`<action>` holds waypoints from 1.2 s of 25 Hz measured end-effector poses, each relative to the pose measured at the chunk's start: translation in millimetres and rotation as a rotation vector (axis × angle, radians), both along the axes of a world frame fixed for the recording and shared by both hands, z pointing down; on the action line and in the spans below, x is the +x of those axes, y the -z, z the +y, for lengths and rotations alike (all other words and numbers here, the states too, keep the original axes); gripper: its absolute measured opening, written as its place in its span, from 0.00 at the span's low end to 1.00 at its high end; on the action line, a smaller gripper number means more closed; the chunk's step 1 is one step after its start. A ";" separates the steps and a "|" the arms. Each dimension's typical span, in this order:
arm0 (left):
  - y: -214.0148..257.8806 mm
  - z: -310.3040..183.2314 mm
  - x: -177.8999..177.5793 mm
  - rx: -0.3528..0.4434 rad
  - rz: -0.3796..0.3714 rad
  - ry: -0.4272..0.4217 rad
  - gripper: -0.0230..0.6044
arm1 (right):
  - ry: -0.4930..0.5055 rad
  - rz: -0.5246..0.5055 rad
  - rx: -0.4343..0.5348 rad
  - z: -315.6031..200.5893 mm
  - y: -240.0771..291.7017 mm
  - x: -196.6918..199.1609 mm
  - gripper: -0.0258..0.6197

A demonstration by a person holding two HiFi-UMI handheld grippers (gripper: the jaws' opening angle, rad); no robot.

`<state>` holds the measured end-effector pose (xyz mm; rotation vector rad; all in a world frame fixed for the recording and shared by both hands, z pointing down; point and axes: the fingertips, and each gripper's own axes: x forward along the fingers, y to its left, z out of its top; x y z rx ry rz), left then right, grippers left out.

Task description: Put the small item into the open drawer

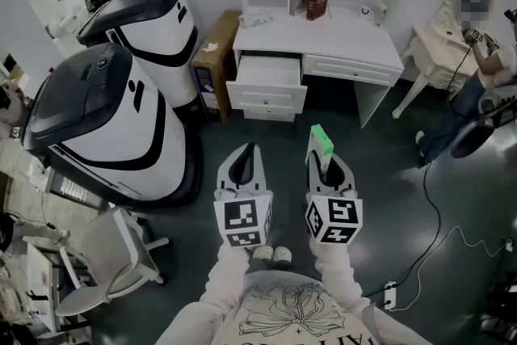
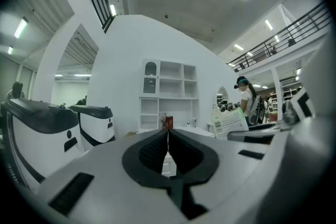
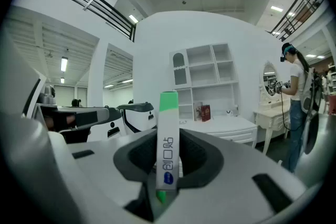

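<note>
Right hand-held gripper has its jaws clamped on the slim green-and-white box, held on end, and the open drawer of the white bench sits well ahead, slightly to its left, with the left hand-held gripper alongside, pinched closed on nothing.

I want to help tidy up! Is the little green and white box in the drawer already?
No, the box sits clamped in the right hand-held gripper, away from the open drawer.
</note>
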<state>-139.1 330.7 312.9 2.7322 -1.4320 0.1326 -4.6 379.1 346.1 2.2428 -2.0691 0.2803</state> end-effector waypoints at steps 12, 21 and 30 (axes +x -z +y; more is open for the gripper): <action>-9.8 -18.2 11.7 -0.012 -0.002 0.008 0.05 | -0.002 -0.001 -0.005 -16.7 -8.0 13.3 0.18; -17.2 -24.5 25.8 -0.004 -0.014 0.022 0.05 | 0.001 -0.012 -0.018 -23.1 -22.6 31.0 0.18; -26.2 -61.9 46.0 -0.023 -0.018 0.016 0.05 | -0.006 -0.015 -0.034 -59.0 -29.5 51.7 0.18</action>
